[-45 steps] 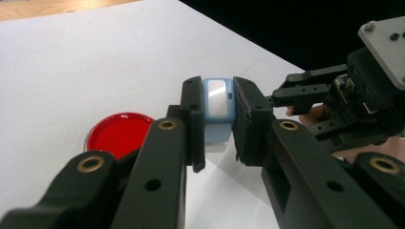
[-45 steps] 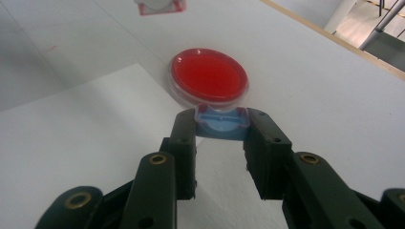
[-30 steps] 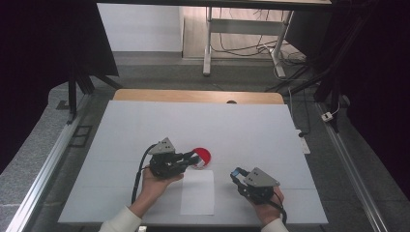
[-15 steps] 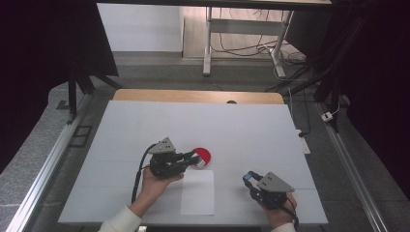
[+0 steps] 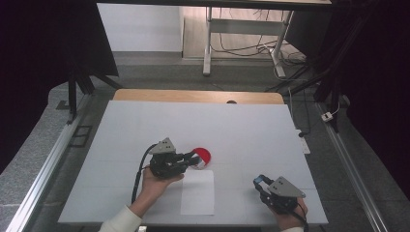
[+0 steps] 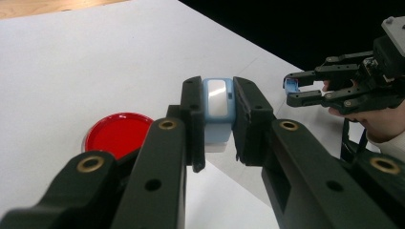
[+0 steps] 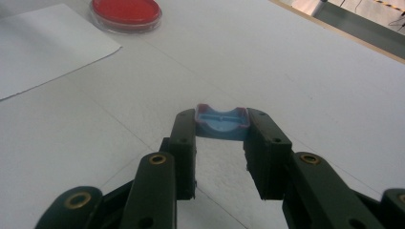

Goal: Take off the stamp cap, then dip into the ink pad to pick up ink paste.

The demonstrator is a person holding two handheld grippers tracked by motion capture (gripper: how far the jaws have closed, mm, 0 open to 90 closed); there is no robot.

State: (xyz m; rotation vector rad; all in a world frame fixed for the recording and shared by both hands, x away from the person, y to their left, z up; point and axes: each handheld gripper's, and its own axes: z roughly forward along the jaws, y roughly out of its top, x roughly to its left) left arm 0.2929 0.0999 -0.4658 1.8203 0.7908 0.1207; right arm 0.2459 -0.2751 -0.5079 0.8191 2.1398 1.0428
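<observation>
My left gripper (image 6: 218, 119) is clamped on the pale blue stamp body (image 6: 217, 107) beside the red ink pad (image 6: 117, 133), mid-table; my right gripper (image 7: 222, 126) pinches its blue cap (image 7: 222, 123) near the front right corner. I'd press squarely onto the paper sheet (image 5: 198, 192) — no tilt.

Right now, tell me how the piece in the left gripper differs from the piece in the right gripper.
The pale blue block in the left gripper is taller and stands upright with a shiny silver face; the blue cap in the right gripper is flatter, hollow, with reddish edges. The block hangs beside the red dish; the cap sits low over the bare table. Both are blue and clamped between black fingers.
</observation>
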